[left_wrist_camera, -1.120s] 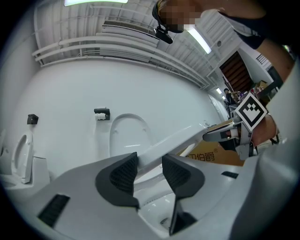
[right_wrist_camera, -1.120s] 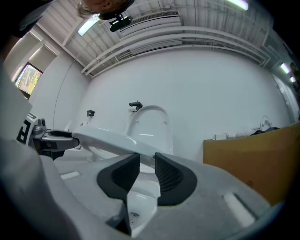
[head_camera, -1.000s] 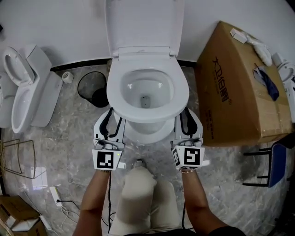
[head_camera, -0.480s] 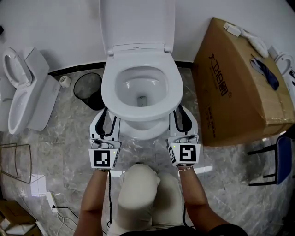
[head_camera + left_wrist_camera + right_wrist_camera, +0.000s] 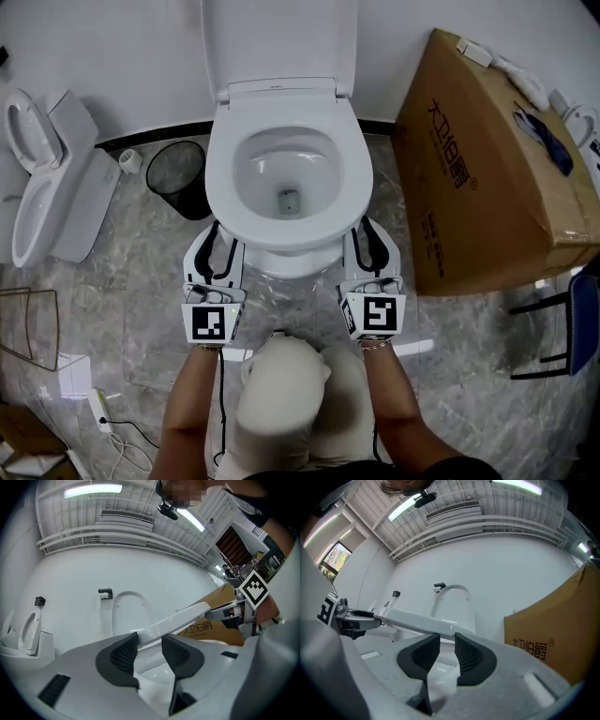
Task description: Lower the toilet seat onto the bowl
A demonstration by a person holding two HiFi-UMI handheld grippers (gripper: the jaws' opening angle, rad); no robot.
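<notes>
The toilet seat [image 5: 281, 234] lay almost level just above the bowl [image 5: 286, 169]. Its long axis ran from the hinge at the bowl's back toward the person, and its front rim was straight ahead of both hands, neither nearer than the other. The left hand-held gripper [image 5: 149, 651] was clenched on that rim at the bowl's left side, jaws narrowly apart with the edge pinched between them, and the right hand-held gripper [image 5: 446, 651] grasped it likewise at the bowl's right side.
</notes>
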